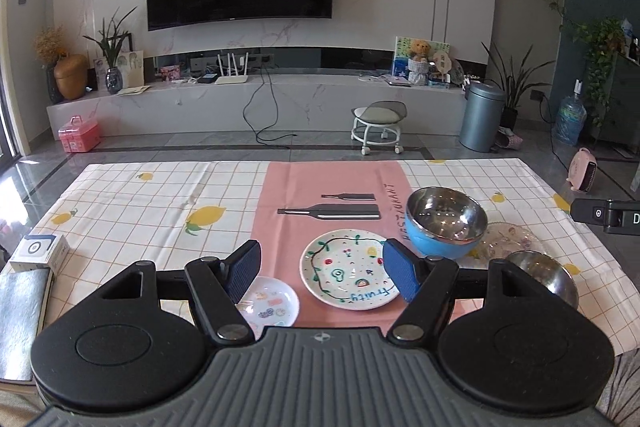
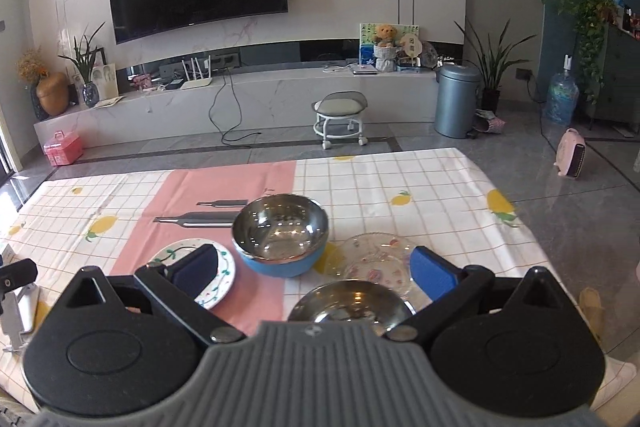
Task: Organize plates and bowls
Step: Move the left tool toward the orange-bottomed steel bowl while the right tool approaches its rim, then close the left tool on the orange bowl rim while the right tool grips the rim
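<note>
Steel bowl (image 2: 352, 301) could skid off my wide-open, empty right tongs (image 2: 316, 267) into the glass dish (image 2: 376, 259); left tongs (image 1: 320, 269) gape, empty.

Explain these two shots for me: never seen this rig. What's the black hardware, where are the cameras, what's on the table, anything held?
No robot arm here. A person holds a two-finger gripper in each hand, and each carries a fisheye camera looking forward along its fingers. One picture is from the left gripper, the other from the right gripper; the black arms with blue pads are the fingers.

On the lemon-print checked tablecloth with a pink placemat lie:
- a painted white plate with "fruity" lettering
- a small white dish
- a blue bowl with a steel inside
- a clear glass plate
- a plain steel bowl

Both grippers are open and hold nothing.
</note>
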Demonstrator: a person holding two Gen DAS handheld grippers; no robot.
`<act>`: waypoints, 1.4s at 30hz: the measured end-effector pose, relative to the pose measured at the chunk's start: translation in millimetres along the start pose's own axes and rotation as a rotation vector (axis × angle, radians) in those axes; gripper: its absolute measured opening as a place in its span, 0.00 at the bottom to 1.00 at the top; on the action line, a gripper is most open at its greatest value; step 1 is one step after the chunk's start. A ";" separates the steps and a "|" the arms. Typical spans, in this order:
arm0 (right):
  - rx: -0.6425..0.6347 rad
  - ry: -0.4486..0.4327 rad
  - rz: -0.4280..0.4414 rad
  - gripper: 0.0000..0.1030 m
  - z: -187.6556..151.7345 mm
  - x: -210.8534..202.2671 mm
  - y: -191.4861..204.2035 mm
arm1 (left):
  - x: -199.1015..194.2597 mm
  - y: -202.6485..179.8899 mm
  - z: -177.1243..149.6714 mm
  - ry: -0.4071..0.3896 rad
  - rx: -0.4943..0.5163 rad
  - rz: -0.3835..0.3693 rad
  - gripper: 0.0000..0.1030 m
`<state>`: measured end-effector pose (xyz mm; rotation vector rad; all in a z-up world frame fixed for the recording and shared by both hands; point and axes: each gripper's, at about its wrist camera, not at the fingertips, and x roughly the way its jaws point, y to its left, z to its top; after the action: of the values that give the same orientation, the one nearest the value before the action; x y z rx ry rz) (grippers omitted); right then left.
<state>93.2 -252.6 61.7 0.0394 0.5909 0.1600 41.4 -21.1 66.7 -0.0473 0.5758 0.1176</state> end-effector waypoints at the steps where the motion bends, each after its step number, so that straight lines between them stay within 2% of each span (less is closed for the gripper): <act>1: 0.007 -0.012 -0.019 0.97 -1.9 -0.6 -6.0 | 1.7 -5.6 2.8 0.004 0.015 -0.009 0.80; 6: 0.157 -0.018 -0.085 0.97 -25.4 16.0 -46.6 | 15.3 -36.0 13.1 0.035 0.082 -0.049 0.80; 10: 0.281 0.039 -0.040 0.97 -41.0 38.0 -65.1 | 33.6 -65.1 14.8 0.092 0.107 -0.108 0.80; 13: 0.307 0.061 -0.042 0.97 -46.2 47.8 -69.6 | 49.6 -87.3 10.2 0.146 0.122 -0.150 0.80; 19: 0.378 0.130 -0.042 0.96 -55.5 64.1 -87.5 | 86.9 -128.2 -3.6 0.311 0.200 -0.259 0.80; 23: 0.408 0.189 -0.038 0.88 -63.0 72.6 -102.0 | 106.5 -144.7 -10.0 0.382 0.232 -0.271 0.80; 27: 0.435 0.269 -0.007 0.85 -70.5 84.4 -109.6 | 121.7 -157.6 -15.9 0.432 0.246 -0.284 0.80; 29: 0.454 0.312 0.005 0.72 -74.5 90.3 -111.8 | 128.8 -159.9 -20.8 0.458 0.228 -0.287 0.80; 33: 0.436 0.367 0.022 0.64 -79.9 98.7 -109.0 | 143.8 -164.6 -30.9 0.512 0.217 -0.281 0.79; 35: 0.411 0.383 0.014 0.57 -81.1 101.3 -106.3 | 147.8 -165.2 -34.6 0.527 0.223 -0.278 0.77; 36: 0.400 0.393 0.011 0.55 -81.9 102.1 -105.3 | 150.1 -165.8 -36.0 0.538 0.225 -0.279 0.75; 38: 0.384 0.409 0.019 0.45 -83.6 103.4 -103.3 | 153.2 -167.0 -39.2 0.549 0.218 -0.277 0.71; 40: 0.376 0.415 0.029 0.41 -84.5 104.5 -101.8 | 156.8 -167.8 -42.2 0.560 0.210 -0.274 0.64; 42: 0.367 0.415 0.030 0.38 -84.2 104.8 -100.9 | 161.5 -167.3 -44.5 0.578 0.197 -0.275 0.62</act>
<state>146.1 -335.9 -74.3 0.3775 1.0293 0.0868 172.6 -174.7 -56.8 0.0329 1.1485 -0.2301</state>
